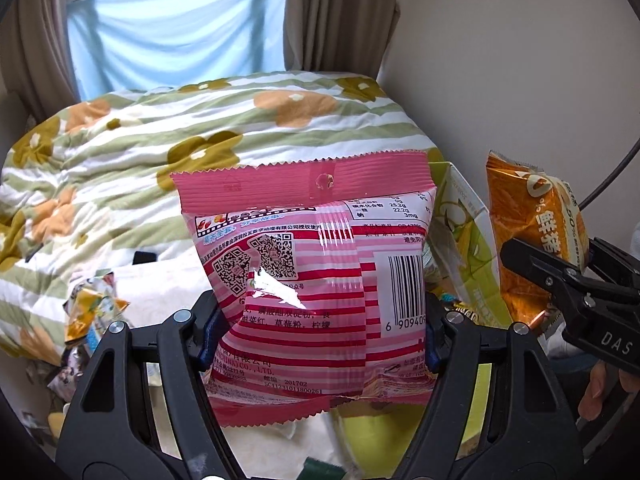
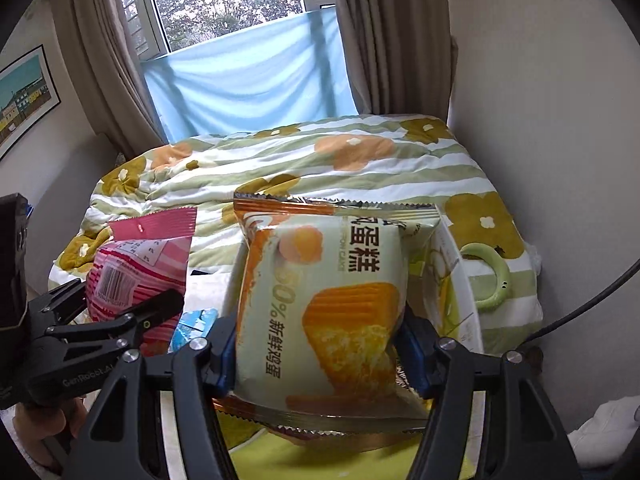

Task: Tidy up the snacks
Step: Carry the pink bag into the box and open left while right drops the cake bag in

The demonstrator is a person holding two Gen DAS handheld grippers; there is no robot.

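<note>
In the left wrist view, the pink striped snack bag (image 1: 308, 280) is pinched between the blue-padded fingers (image 1: 210, 332) of the left gripper (image 1: 318, 336) and is held upright above a white surface. To its right, the orange cake packet (image 1: 532, 240) is seen clamped in the right gripper (image 1: 580, 268), with a green-and-white box (image 1: 468, 248) between the two bags. A pile of small wrappers (image 1: 92, 312) is seen at the near left, and a floral quilt (image 1: 160, 140) is spread farther back. In the right wrist view, the orange cake packet (image 2: 324, 304) is squeezed between the pads of the right gripper (image 2: 318, 350), held off the yellow-green surface (image 2: 256, 456) below. The pink striped snack bag (image 2: 136, 272) is seen at the left in the left gripper (image 2: 120, 300), and a green ring (image 2: 490, 278) lies on the quilt (image 2: 320, 168) at the right.
</note>
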